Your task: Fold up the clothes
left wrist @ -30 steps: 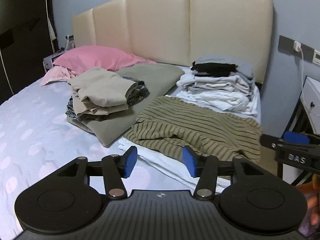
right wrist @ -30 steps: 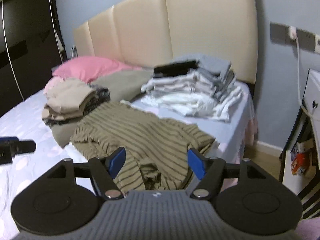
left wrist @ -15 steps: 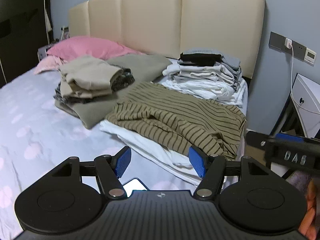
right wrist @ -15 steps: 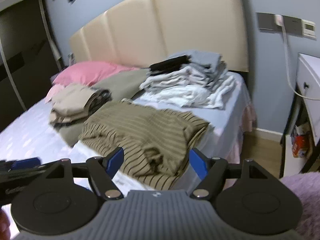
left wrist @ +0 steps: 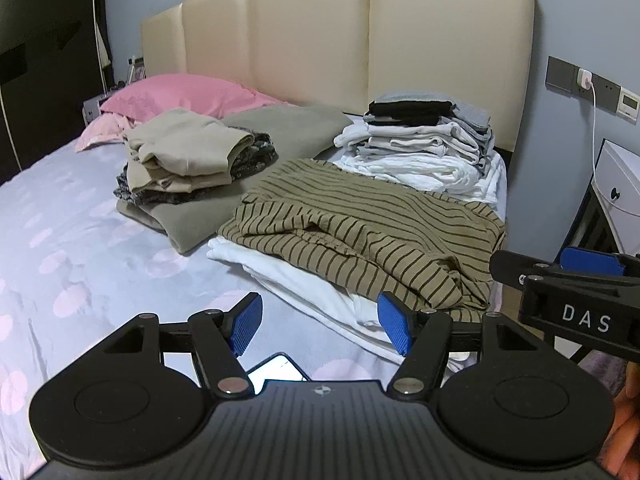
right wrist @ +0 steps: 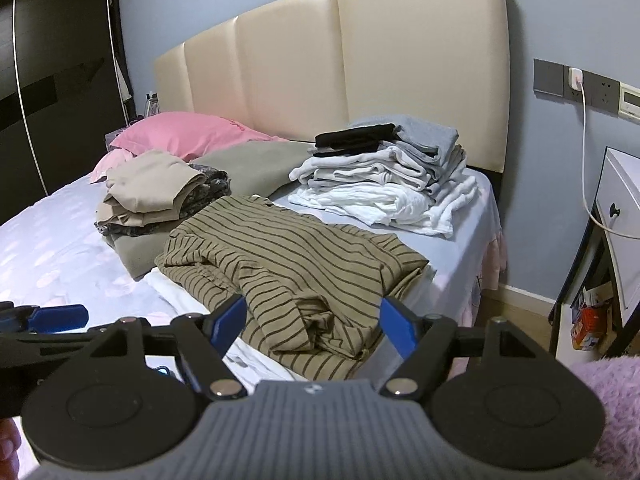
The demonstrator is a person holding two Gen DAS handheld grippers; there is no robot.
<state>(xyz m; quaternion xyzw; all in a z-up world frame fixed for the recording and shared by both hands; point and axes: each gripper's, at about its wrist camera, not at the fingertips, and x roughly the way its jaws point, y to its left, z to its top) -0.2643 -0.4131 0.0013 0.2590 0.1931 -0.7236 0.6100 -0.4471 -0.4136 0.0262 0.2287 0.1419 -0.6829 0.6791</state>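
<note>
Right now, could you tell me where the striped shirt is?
In both views the striped shirt lies unfolded near the bed's right edge, atop a white garment, in front of the folded stack.

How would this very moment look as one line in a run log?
stage: approaching | left claw: open, empty | right claw: open, empty | target: striped shirt, crumpled on bed, untouched

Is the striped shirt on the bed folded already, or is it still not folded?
Not folded. The striped shirt lies spread and rumpled over a white garment, its near edge bunched in loose creases.
</note>
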